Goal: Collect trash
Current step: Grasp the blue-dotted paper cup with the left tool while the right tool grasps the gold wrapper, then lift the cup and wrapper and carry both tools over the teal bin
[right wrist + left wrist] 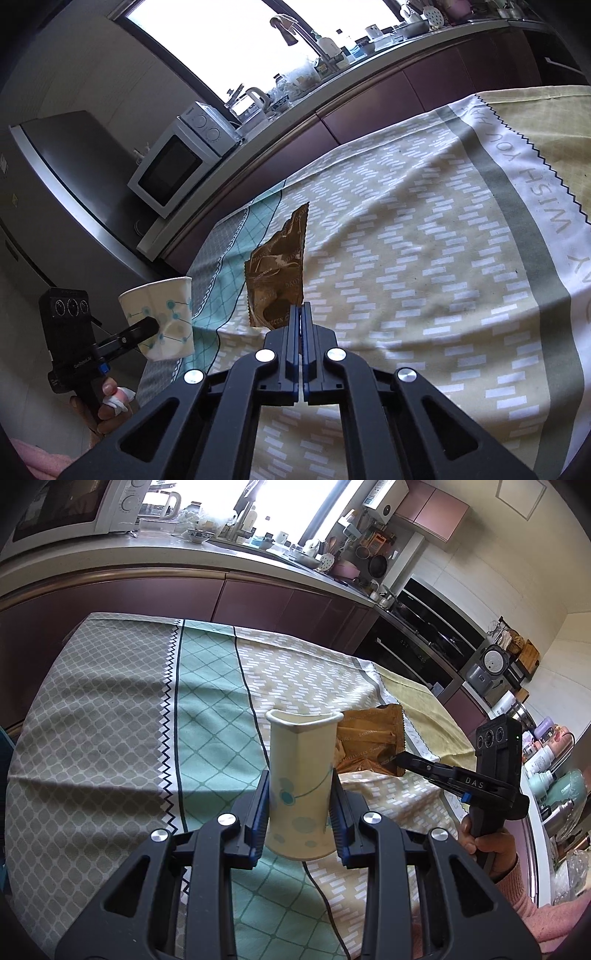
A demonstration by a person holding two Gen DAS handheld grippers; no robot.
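Brown wrapper (277, 274) pinched at its near edge by right claw (302, 314), lifted off the tabletop (406, 258). Left claw (301, 797) grips the squashed paper cup (301, 775). Suggest: steady the cup mouth-up, feed the wrapper in narrow end first.

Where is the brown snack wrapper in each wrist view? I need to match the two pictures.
Left wrist view: brown wrapper right of centre, behind the paper cup, its near corner pinched by the right gripper.
Right wrist view: wrapper at centre, standing up from the closed jaws; cup at lower left.
Shared landmark: the white microwave on the counter.
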